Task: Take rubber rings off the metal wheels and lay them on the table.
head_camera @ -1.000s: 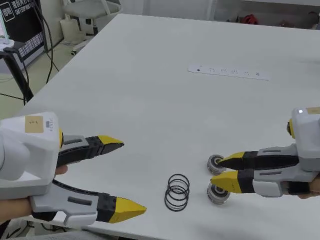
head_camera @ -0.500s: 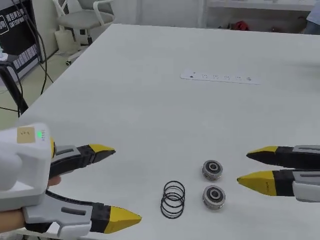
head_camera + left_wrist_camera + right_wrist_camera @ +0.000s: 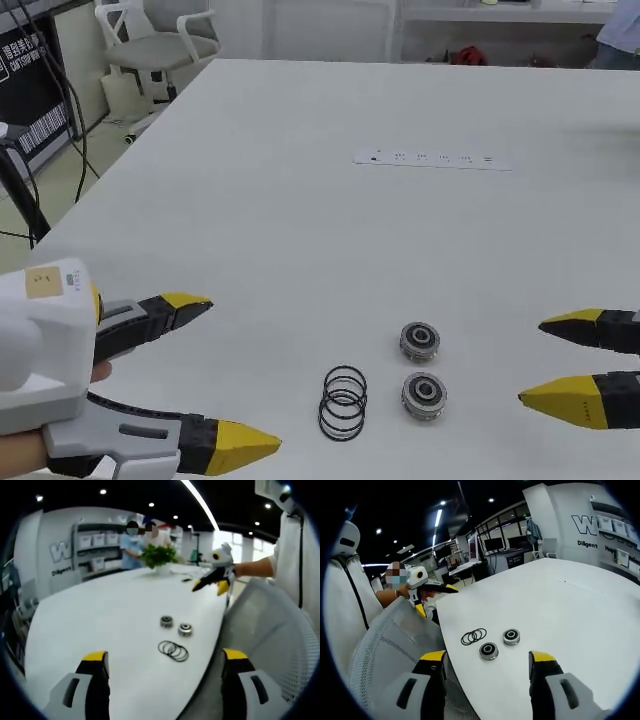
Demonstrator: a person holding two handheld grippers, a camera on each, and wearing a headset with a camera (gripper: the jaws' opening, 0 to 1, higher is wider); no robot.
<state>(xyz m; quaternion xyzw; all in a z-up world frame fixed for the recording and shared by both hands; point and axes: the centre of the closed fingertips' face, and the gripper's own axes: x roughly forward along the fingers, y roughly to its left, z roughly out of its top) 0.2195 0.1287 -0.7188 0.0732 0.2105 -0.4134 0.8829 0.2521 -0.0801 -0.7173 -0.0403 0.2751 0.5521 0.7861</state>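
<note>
The white table (image 3: 300, 200) has two metal wheels (image 3: 420, 341) near the edge closest to the person, one behind the other and a little apart. Just left of them, a small pile of black rubber rings (image 3: 343, 402) lies flat, not touching the wheels. The left gripper (image 3: 240, 370) hangs over the near left corner, jaws spread wide and empty. The right gripper (image 3: 533, 362) is to the right of the wheels, jaws spread and empty too. A white power strip (image 3: 432, 159) lies farther back.
</note>
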